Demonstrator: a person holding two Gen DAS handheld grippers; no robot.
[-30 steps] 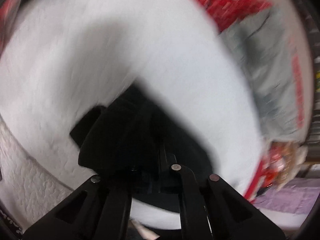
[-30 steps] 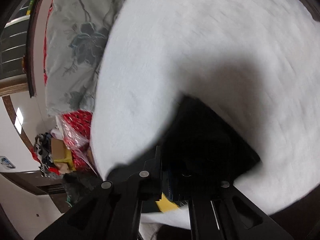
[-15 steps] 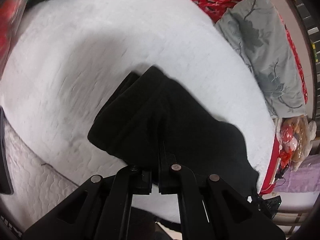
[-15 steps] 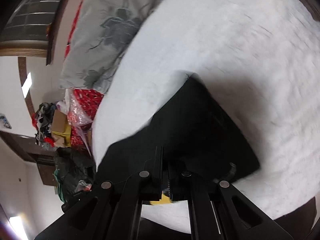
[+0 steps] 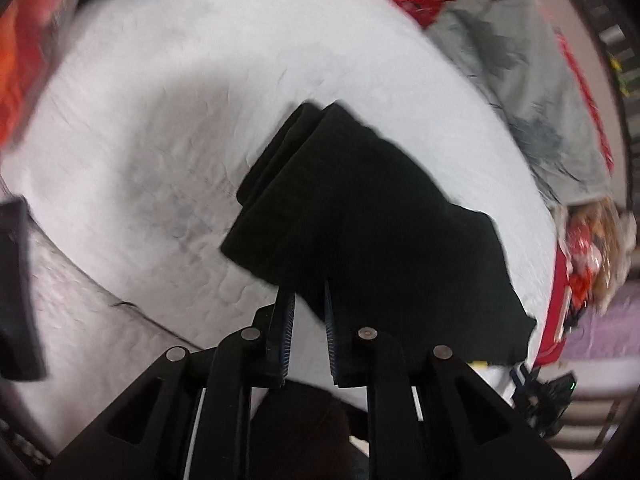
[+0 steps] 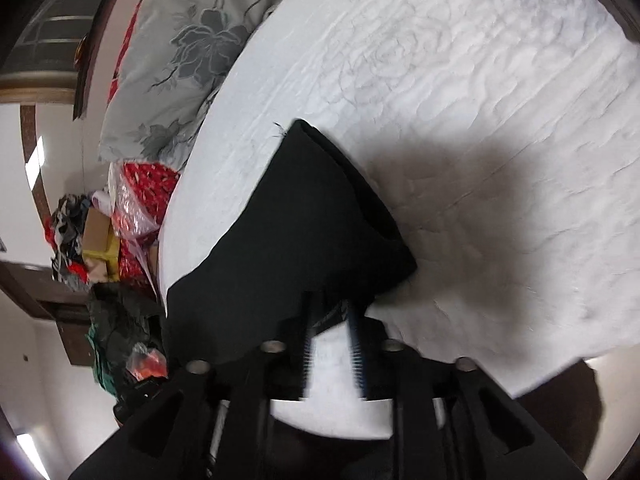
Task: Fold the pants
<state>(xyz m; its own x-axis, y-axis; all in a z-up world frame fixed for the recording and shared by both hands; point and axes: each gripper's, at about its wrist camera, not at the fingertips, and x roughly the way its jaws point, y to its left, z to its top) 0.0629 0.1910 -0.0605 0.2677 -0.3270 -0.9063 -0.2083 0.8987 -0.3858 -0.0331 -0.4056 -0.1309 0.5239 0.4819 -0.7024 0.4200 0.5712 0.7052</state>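
Two grippers, both yours, jaws parted, nothing grasped. Left gripper (image 5: 306, 300) sits at near edge of black pants (image 5: 360, 208), folded, lying on white quilt (image 5: 180, 92). Right gripper (image 6: 330, 322) at opposite near corner of pants (image 6: 304, 216). Only left view shows stacked fold layers; only right view shows cardboard box (image 6: 96, 228) beside bed.
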